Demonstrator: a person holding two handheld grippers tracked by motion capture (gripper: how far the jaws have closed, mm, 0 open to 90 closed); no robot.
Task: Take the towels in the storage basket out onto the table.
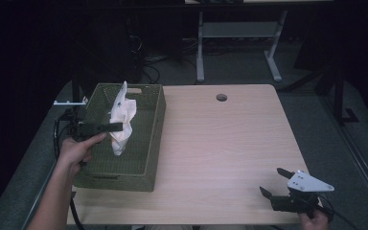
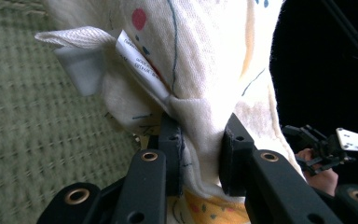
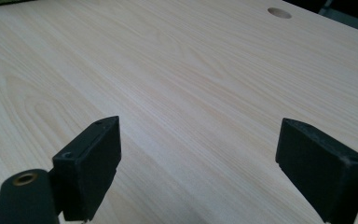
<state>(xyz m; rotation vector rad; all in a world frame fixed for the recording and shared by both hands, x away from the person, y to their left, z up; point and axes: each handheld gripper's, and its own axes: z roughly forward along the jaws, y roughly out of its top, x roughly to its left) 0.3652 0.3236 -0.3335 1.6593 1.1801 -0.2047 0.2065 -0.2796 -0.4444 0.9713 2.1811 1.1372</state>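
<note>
A cream cloth (image 1: 121,117) with small coloured prints and a white label hangs over the olive woven basket (image 1: 153,120) at the table's left. My left gripper (image 1: 117,127) is shut on the cloth and holds it up above the basket's inside. In the left gripper view the cloth (image 2: 205,70) is pinched between the two black pads (image 2: 172,154), and the basket's woven wall (image 2: 23,140) lies behind it. My right gripper (image 1: 274,182) rests low near the table's front right corner, open, with nothing between its pads (image 3: 93,158).
The light wooden table (image 1: 220,143) has a round cable hole (image 1: 221,97) near its far edge, shown as the cable hole (image 3: 279,12) in the right gripper view. Another desk's white legs (image 1: 200,48) and cables stand on the dark floor beyond.
</note>
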